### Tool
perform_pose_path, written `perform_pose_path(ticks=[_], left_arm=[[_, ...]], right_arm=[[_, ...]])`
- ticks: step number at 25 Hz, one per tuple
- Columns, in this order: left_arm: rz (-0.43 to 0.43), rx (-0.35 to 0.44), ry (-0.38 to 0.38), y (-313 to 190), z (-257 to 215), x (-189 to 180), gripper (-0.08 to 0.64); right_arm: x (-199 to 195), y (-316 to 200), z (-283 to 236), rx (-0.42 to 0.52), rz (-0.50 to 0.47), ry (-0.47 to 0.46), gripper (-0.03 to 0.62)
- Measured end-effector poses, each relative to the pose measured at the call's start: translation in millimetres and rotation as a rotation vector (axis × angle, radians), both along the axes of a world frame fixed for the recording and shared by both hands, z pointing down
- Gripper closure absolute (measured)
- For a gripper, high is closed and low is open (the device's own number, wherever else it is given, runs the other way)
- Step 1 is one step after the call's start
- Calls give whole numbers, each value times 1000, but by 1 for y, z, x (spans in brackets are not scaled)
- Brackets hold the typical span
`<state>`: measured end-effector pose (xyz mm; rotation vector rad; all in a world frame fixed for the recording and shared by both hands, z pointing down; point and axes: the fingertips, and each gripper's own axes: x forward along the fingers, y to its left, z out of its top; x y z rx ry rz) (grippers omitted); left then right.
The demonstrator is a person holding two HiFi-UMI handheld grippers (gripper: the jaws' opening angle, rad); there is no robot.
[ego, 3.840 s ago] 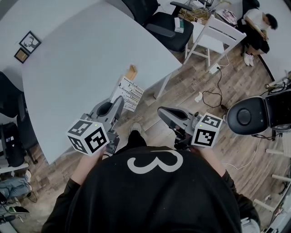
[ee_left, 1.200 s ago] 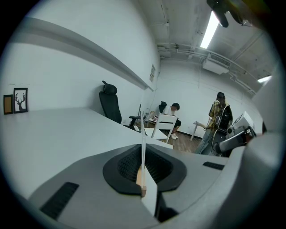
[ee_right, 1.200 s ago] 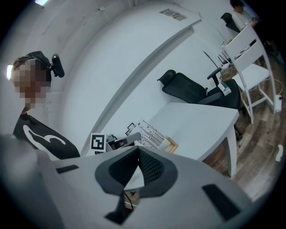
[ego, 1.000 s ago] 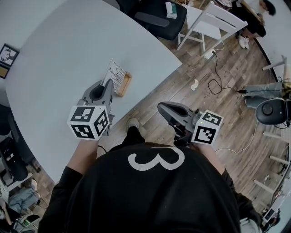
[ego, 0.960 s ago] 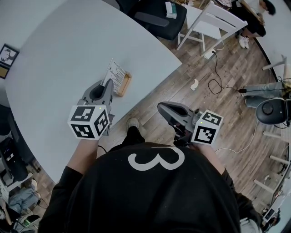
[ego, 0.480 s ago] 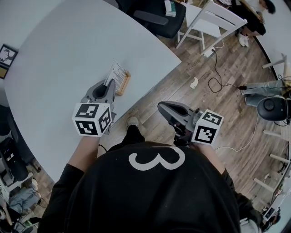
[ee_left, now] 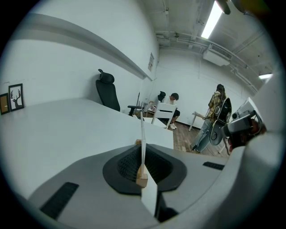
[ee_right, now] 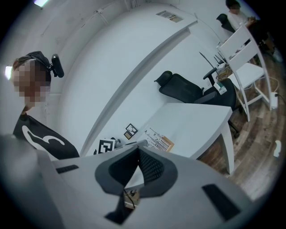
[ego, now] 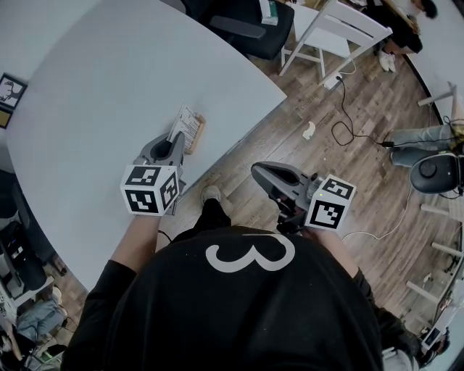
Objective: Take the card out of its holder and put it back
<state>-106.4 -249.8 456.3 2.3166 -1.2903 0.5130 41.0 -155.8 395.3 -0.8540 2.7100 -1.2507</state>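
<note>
A white printed card (ego: pixel 186 121) stands upright in a small wooden holder (ego: pixel 197 132) near the table's front edge. My left gripper (ego: pixel 177 139) reaches it from the near side, its jaws closed on the card's near end. In the left gripper view the card (ee_left: pixel 141 129) shows edge-on between the pads, with the holder (ee_left: pixel 142 176) beneath it. My right gripper (ego: pixel 255 171) hangs off the table over the wooden floor, shut and holding nothing. In the right gripper view, the card (ee_right: pixel 156 135) and holder (ee_right: pixel 168 144) show beyond that gripper's (ee_right: pixel 138 154) closed jaws.
The big white table (ego: pixel 109 72) spreads left and far. Two small picture frames (ego: pixel 9 90) lie at its left edge. A black office chair (ego: pixel 246 18) and a white chair (ego: pixel 330 29) stand beyond it. A cable (ego: pixel 348 123) lies on the floor.
3.8 s ago the left gripper held the card clear of the holder; now the card stands in it. Over the last second the left gripper has barely shifted. The right gripper has not moved.
</note>
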Motion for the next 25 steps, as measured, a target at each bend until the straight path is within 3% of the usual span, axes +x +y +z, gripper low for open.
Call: perform_pose_path(ticks=[7, 15, 21, 25], left_arm=[[-2, 14, -16, -2, -1, 2, 534], [-40, 40, 51, 10, -11, -9, 453], [-83, 31, 92, 38, -22, -24, 448], [-97, 9, 172, 70, -30, -18, 448]], right_arm=[[4, 3, -3, 1, 2, -1, 583], [8, 17, -8, 15, -1, 5, 584], [7, 34, -16, 36, -31, 2, 583], [9, 53, -21, 53, -55, 4, 583]])
